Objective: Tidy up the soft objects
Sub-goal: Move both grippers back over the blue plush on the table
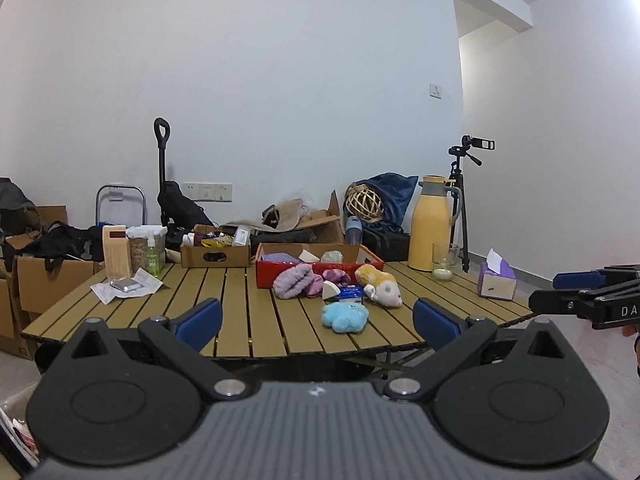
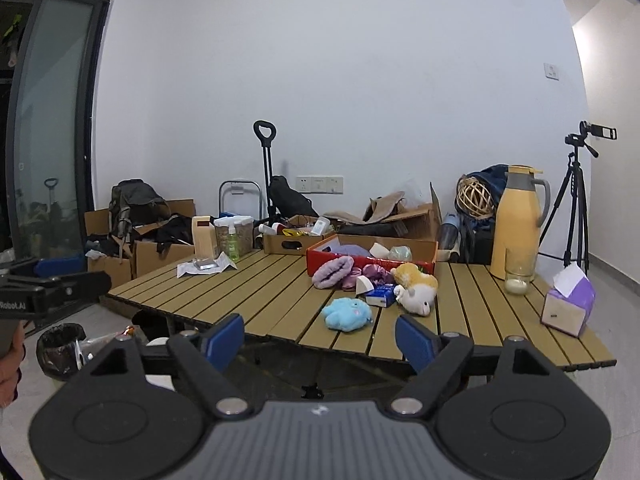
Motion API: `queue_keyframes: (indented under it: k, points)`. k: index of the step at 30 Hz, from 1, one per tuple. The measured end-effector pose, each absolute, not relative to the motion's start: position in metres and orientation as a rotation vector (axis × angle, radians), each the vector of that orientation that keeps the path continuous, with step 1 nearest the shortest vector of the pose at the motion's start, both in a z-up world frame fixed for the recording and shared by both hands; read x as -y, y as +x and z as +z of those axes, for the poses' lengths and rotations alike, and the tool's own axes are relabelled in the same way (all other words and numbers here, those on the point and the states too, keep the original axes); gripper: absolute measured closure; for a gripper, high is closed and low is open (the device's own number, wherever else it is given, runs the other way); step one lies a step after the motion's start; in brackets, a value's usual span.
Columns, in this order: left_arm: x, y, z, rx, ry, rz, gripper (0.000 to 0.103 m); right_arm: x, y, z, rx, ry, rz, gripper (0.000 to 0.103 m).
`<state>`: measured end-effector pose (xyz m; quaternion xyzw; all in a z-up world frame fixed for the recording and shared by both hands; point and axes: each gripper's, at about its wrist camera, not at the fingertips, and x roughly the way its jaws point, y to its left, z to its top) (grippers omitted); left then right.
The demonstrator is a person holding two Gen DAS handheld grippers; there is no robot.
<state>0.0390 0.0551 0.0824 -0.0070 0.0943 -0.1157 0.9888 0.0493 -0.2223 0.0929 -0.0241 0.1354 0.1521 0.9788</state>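
Note:
Soft objects lie on a slatted wooden table (image 1: 224, 320): a blue plush (image 1: 345, 317) (image 2: 347, 313) nearest the front edge, a yellow-and-white plush (image 1: 380, 285) (image 2: 416, 287), a lilac knitted piece (image 1: 293, 286) (image 2: 333, 272), and a purple satin piece (image 1: 338, 277) (image 2: 376, 272). A red cardboard box (image 1: 280, 270) (image 2: 332, 258) stands behind them with more items inside. My left gripper (image 1: 318, 320) is open and empty, short of the table's front edge. My right gripper (image 2: 320, 338) is open and empty, also short of the table. Each gripper shows at the other view's side.
A yellow thermos (image 1: 434, 234), a glass candle (image 1: 444, 267) and a purple tissue box (image 1: 498, 280) stand at the table's right. A brown box (image 1: 215, 255), a wooden block (image 1: 116, 256), a green bottle (image 1: 152, 256) and papers sit at the left. Cardboard boxes, bags and a tripod (image 2: 572, 200) surround the table.

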Motion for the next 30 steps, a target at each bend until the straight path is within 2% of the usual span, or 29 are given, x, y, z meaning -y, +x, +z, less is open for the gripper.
queue_keyframes:
  k: [5,9,17,26,30]
  points:
    - [-0.046,0.053,0.085,-0.183,0.003,-0.294,0.0,0.223,0.056,0.092,-0.265,-0.058,0.312,0.021]
    - [-0.031,0.097,0.088,-0.202,-0.003,-0.324,0.0,0.228,0.086,0.095,-0.254,-0.024,0.288,0.021]
    - [-0.019,0.217,0.041,-0.408,-0.107,-0.334,0.0,0.23,0.19,0.066,-0.359,0.03,0.262,0.025]
    - [-0.006,0.329,0.002,-0.51,-0.124,-0.324,0.0,0.227,0.311,0.019,-0.477,0.096,0.249,0.031]
    - [0.005,0.366,-0.007,-0.534,-0.117,-0.34,0.006,0.229,0.354,0.006,-0.511,0.135,0.242,0.035]
